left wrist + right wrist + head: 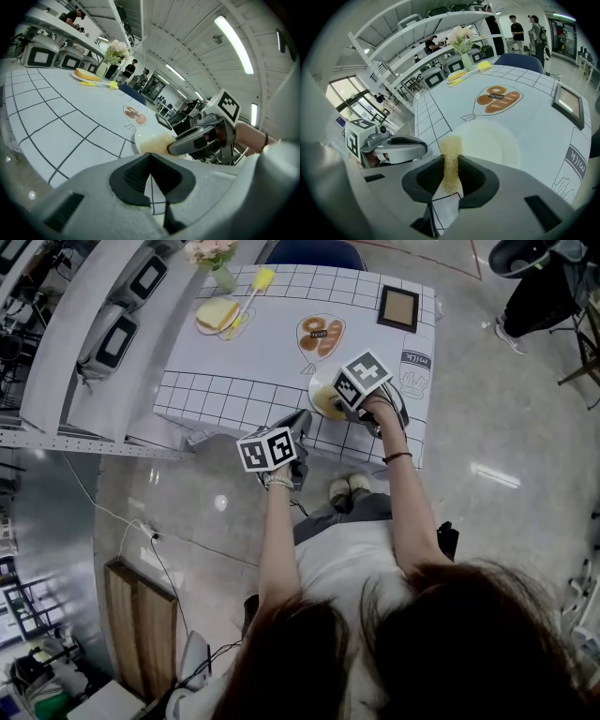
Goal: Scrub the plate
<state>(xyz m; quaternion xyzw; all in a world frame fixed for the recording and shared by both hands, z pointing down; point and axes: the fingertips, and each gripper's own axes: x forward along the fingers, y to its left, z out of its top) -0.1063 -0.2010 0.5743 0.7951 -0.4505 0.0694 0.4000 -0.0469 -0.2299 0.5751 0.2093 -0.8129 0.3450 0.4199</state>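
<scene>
A white plate (319, 390) (490, 140) (143, 138) lies near the table's front edge on the gridded cloth. My right gripper (339, 405) (450, 161) is shut on a yellow scrub sponge (450, 159) (157, 144). The sponge's far end rests on the near left rim of the plate. My left gripper (300, 420) (150, 161) hovers at the table's front edge, just left of the plate, jaws shut with nothing between them. In each gripper view the other gripper shows beside the plate.
On the far side of the table are a dark picture frame (398, 307), a vase of flowers (217, 263), a yellow brush (255, 285) and a dish holding a yellow block (217, 315). A bread picture (321, 336) is printed on the cloth. Shelving with appliances (117, 338) runs along the left.
</scene>
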